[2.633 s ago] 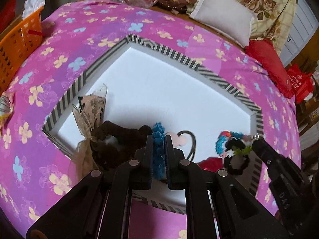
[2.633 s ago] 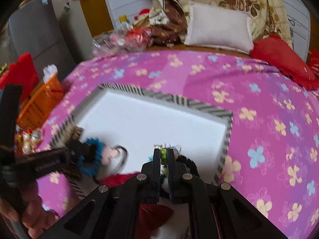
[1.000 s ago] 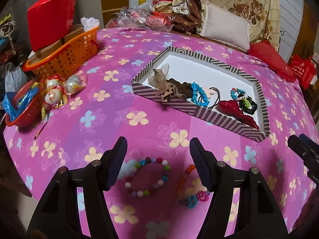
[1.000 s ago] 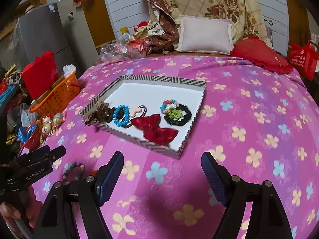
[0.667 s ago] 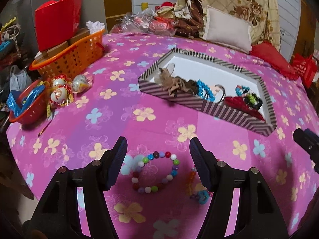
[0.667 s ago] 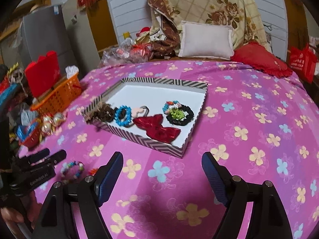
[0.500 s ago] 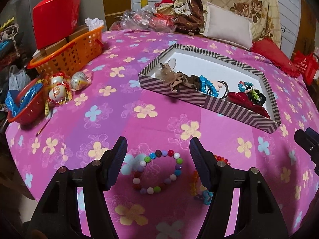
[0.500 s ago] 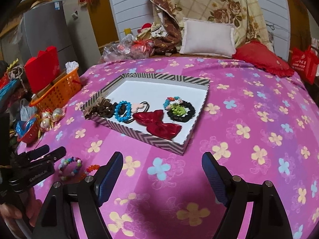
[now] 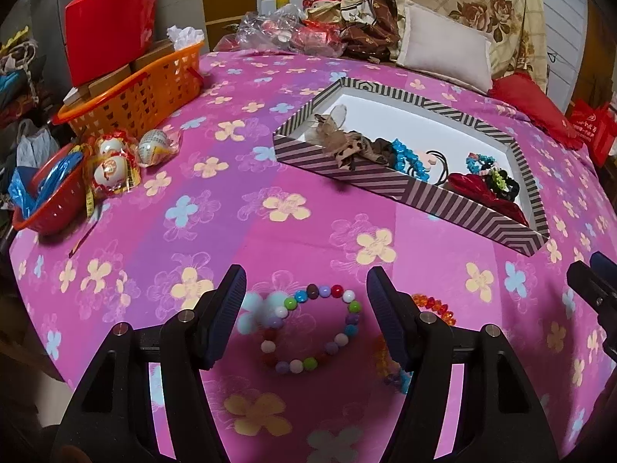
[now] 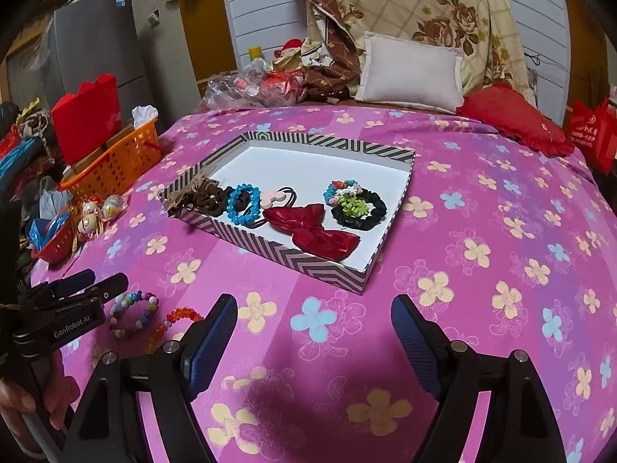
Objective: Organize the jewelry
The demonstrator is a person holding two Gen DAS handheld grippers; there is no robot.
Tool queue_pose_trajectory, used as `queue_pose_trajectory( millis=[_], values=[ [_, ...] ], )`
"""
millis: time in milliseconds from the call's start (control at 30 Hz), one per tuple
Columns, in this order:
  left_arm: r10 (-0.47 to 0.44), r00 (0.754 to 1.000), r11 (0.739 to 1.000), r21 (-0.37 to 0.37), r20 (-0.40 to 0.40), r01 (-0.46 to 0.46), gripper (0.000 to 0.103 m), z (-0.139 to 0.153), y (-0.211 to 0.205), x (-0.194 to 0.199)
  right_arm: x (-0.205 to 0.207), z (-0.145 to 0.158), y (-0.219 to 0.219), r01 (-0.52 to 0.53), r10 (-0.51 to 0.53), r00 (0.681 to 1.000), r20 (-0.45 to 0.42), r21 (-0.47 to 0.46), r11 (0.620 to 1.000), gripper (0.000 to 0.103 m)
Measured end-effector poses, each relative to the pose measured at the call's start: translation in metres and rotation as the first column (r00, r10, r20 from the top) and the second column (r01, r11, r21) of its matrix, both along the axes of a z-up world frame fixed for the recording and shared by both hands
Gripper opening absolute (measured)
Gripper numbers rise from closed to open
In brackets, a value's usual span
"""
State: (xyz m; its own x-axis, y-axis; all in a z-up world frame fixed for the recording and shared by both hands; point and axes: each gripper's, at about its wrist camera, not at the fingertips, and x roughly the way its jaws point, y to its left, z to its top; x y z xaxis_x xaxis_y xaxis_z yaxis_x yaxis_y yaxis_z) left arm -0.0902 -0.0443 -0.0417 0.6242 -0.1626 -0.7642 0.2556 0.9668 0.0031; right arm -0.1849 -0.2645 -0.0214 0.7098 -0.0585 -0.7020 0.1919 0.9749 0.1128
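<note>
A multicoloured bead bracelet (image 9: 310, 330) lies on the pink flowered cloth, right between the open fingers of my left gripper (image 9: 306, 316); it also shows in the right wrist view (image 10: 133, 313). An orange bead bracelet (image 9: 434, 306) lies beside it on the right, and shows in the right wrist view (image 10: 175, 322). The striped tray (image 10: 293, 260) holds a brown scrunchie, a blue bead bracelet (image 10: 243, 205), a red bow (image 10: 312, 231) and a black scrunchie (image 10: 360, 208). My right gripper (image 10: 310, 333) is open and empty, in front of the tray.
An orange basket (image 9: 135, 92) with a red box stands at the left edge. A red bowl (image 9: 48, 196) and wrapped eggs (image 9: 113, 166) lie in front of it. Pillows (image 10: 410, 71) and bags sit at the back.
Both grippers let go of the items in the tray, opened and drew back toward the front. My left gripper has since moved closer over the multicoloured bracelet.
</note>
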Motion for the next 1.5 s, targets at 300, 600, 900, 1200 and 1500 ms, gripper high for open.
queue_pose_trajectory(
  millis=[300, 600, 900, 1200, 1500],
  values=[
    [0.027, 0.999, 0.999, 0.039, 0.02, -0.027, 0.065, -0.002, 0.008, 0.0, -0.001, -0.001, 0.012, -0.03, 0.029, 0.999, -0.016, -0.035, 0.999, 0.08],
    [0.034, 0.997, 0.996, 0.082, 0.064, -0.039, 0.065, -0.001, 0.012, -0.004, -0.003, -0.005, 0.016, -0.034, 0.033, 0.999, -0.027, -0.039, 0.999, 0.081],
    [0.037, 0.995, 0.995, 0.093, 0.097, -0.046, 0.065, 0.002, 0.019, -0.009, -0.005, -0.01, 0.025, -0.062, 0.059, 0.997, -0.043, -0.055, 0.997, 0.081],
    [0.045, 0.995, 0.995, 0.086, 0.094, -0.053, 0.065, 0.001, 0.026, -0.011, -0.008, -0.01, 0.027, -0.066, 0.063, 0.997, -0.043, -0.061, 0.996, 0.081],
    [0.026, 0.998, 0.995, -0.093, -0.063, -0.032, 0.065, 0.005, 0.058, 0.001, -0.009, -0.01, 0.03, -0.083, 0.08, 0.996, -0.05, -0.055, 0.995, 0.081]
  ],
)
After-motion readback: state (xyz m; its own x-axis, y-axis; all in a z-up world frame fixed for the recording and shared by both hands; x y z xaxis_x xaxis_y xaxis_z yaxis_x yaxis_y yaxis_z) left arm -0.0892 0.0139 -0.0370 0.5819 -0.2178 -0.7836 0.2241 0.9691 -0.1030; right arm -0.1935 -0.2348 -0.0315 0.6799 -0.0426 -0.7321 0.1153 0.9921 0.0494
